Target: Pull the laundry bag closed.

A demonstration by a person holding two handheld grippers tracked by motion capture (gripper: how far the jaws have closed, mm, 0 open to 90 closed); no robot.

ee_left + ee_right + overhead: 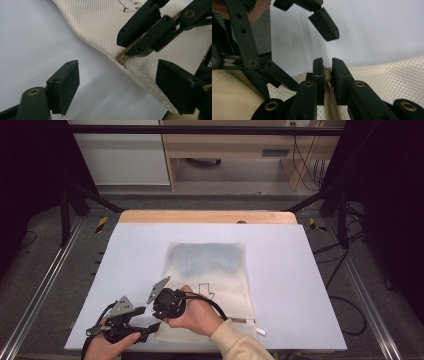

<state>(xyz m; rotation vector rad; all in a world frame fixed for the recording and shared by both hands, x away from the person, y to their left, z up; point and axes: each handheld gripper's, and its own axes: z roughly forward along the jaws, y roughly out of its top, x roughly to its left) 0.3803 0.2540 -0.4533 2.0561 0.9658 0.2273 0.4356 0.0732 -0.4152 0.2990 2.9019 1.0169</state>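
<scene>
From my feed: pale lavender table (300, 285) with a wooden far edge (207, 216). Grey carpet floor (45, 285) around it. Black frame struts (75, 195) at both sides. Light wood shelf unit (235, 150) behind, cables (307, 165) hanging beside it; white cabinet (120, 155) left. Dark corners.

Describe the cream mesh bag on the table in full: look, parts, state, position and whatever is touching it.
The mesh bag is cream, honeycomb-weave fabric, lying flat on the white table top. A bluish fill shows through its far half, and a small dark line drawing sits near the middle. A zipper runs along the near edge. The right gripper is shut on the zipper's end there, lifting the fabric slightly. The left gripper stands open around the bag's near corner, not pressing it.
</scene>
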